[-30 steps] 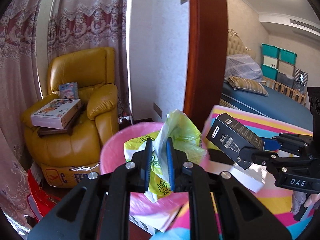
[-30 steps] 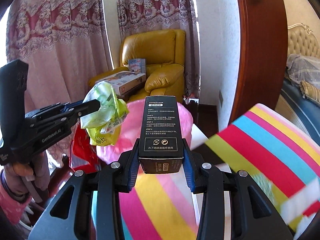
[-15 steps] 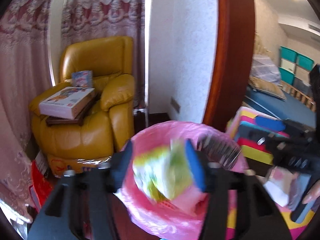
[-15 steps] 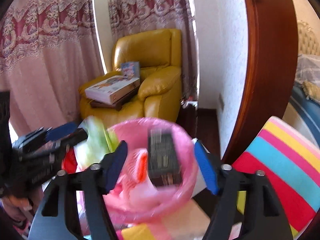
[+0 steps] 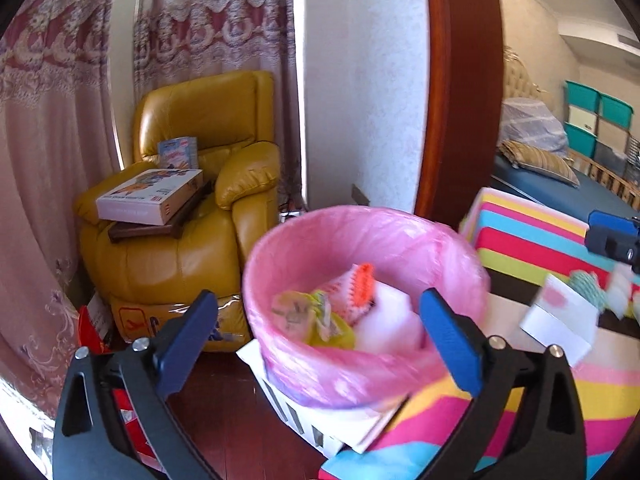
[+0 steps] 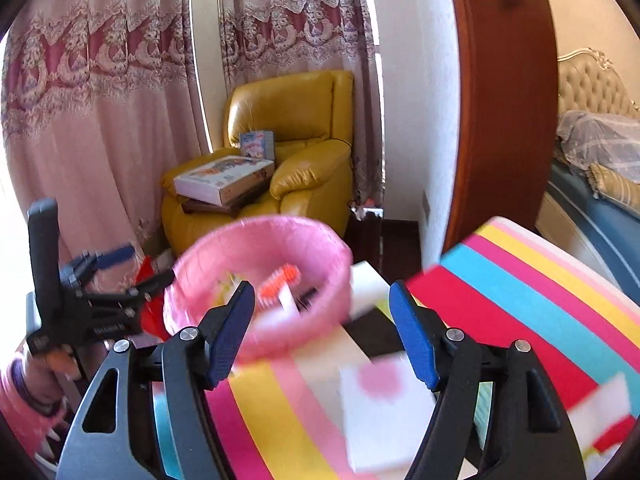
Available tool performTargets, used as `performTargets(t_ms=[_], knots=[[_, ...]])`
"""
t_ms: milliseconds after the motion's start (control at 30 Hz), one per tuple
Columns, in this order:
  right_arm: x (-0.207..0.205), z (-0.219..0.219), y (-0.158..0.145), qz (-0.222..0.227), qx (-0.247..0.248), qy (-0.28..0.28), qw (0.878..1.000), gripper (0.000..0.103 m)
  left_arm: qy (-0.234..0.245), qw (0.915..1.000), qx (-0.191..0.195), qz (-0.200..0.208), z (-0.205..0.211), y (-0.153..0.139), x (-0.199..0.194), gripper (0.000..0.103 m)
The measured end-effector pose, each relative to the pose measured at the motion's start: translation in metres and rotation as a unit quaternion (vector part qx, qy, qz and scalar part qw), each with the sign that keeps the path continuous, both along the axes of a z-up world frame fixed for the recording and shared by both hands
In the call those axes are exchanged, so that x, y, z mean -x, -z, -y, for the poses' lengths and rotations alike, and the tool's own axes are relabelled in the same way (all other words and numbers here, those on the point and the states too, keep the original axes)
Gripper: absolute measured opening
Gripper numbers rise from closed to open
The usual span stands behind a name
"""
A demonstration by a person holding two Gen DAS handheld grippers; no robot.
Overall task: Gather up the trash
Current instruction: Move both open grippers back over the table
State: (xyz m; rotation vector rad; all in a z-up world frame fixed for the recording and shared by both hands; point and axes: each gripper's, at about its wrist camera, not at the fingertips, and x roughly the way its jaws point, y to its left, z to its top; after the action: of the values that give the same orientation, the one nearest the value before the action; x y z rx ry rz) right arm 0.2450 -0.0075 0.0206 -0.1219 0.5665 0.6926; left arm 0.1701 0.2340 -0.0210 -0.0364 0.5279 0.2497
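Observation:
A bin lined with a pink bag [image 5: 352, 364] stands beside the striped mat; it also shows in the right wrist view [image 6: 320, 320]. Inside lie the yellow-green wrapper [image 5: 316, 320], an orange-and-white packet [image 5: 358, 284] and white foam. My left gripper [image 5: 320, 332] is open and empty, just before the bin. My right gripper [image 6: 322, 328] is open and empty, behind the bin over the mat. A white card with a pink spot [image 6: 384, 408] lies on the mat; it also shows in the left wrist view [image 5: 560, 316].
A yellow leather armchair [image 5: 192, 220] holding boxes stands behind the bin, curtains to its left. A wooden door frame [image 5: 460, 92] rises at the right, with a bed beyond. The striped foam mat [image 6: 520, 292] covers the floor. Red bags [image 5: 92, 328] sit by the chair.
My left gripper opened and dropped the yellow-green wrapper into the bin. My right gripper opened and let the black box fall in. Both have drawn back.

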Motion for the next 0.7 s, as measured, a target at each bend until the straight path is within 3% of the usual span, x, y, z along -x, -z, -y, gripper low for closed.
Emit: performTargets(t_ms=[333, 700], knots=[[0.059, 0.091, 0.04, -0.007, 0.045, 0.053, 0.998, 0.069, 0.081, 0.9965, 0.011, -0.02, 0.075, 0.016, 0.012, 0.098], [0.095, 0.184, 0.07, -0.022, 0.065, 0.138, 0.988, 0.073, 0.133, 0.9897, 0.016, -0.051, 0.17, 0.04, -0.003, 0.098]])
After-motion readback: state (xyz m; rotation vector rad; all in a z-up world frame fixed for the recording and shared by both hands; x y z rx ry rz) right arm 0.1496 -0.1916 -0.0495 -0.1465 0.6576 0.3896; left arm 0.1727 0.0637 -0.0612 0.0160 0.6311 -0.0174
